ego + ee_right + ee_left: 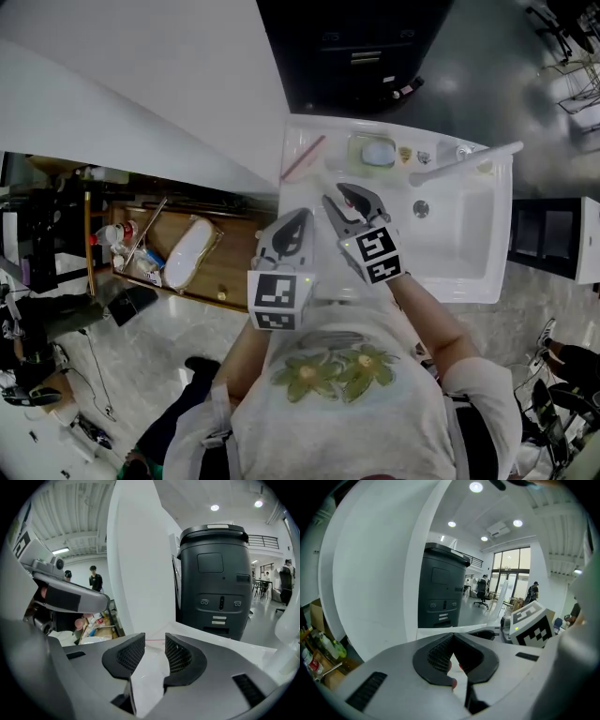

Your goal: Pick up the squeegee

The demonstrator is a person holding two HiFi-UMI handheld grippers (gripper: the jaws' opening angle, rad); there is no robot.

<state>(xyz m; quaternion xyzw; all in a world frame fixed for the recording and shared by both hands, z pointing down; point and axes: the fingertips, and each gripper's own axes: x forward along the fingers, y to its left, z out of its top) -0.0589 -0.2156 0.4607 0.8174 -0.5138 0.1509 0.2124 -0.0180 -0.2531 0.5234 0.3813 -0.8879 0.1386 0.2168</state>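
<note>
A long thin red item, apparently the squeegee, lies slantwise on the back left ledge of the white sink. My right gripper hovers over the sink's left part, open, with nothing between its fingers. In the right gripper view the gripper points at the ledge, and the red squeegee shows as a thin line far ahead through the gap. My left gripper hangs beside it at the sink's left edge, shut and empty. Its tips meet in the left gripper view.
A faucet crosses the sink's back right, and a dish with a pale soap sits on the back ledge. A white wall borders the sink's left. A wooden crate of bottles stands lower left, and a dark machine stands beyond the sink.
</note>
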